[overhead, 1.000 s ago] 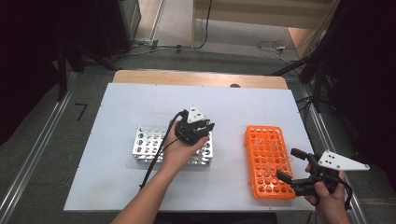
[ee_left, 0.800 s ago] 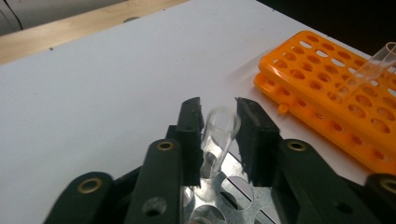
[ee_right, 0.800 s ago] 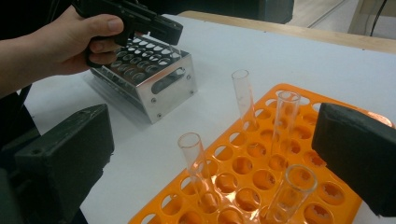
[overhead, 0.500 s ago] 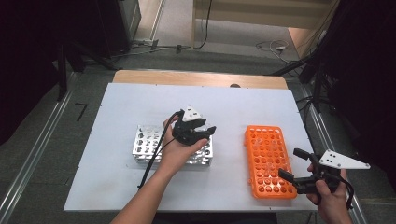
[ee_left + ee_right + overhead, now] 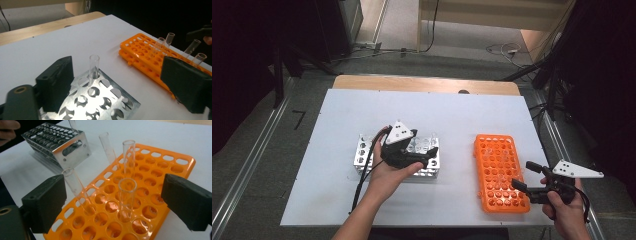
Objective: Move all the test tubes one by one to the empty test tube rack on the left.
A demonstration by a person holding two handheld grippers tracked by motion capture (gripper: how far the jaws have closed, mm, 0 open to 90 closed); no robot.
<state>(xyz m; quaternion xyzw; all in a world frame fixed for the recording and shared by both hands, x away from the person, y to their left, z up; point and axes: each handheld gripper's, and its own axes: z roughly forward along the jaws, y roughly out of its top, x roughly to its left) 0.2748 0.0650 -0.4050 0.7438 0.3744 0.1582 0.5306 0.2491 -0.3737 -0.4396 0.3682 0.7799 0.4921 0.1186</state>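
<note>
Left gripper [image 5: 424, 159] jaws just opened, leaving the test tube [image 5: 93, 67] upright in the metal rack [image 5: 362, 155]; right gripper [image 5: 113, 202], wide open, empty, nears tubes in the orange rack [image 5: 502, 170]

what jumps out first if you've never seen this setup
The bright orange rack stands out at the right of the white table, with four clear tubes standing in it before the open right gripper. At the left, a shiny metal rack holds one clear tube. The left gripper hovers over it; its jaws have just been opening and are apart from the tube.
</note>
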